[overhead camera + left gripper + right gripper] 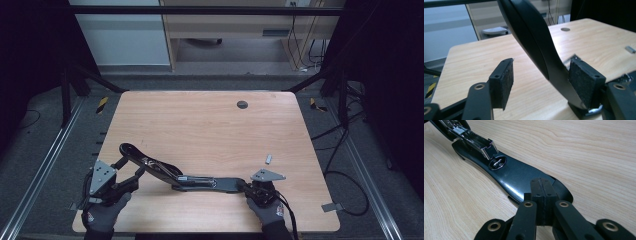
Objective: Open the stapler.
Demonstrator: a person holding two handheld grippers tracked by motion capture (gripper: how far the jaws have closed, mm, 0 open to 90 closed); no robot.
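A black stapler (200, 182) lies opened out flat on the wooden table (210, 125). Its base (516, 173) points toward my right gripper, and the metal staple channel (476, 142) lies open above the anvil (497, 163). My right gripper (246, 188) (541, 187) is shut, pads together, with its tips resting on the end of the base. The stapler's curved top arm (134, 154) (534, 42) rises between the jaws of my left gripper (131, 169) (544, 75). Those jaws are open: the arm lies against the right pad (584, 81), while the left pad (507, 80) stands clear of it.
A small metal strip (268, 159) (630, 49) lies on the table beyond the right gripper. A round grommet (242, 104) (565, 29) sits near the far edge. Gloved hands hold both grippers at the near edge. Black frame rails flank the table.
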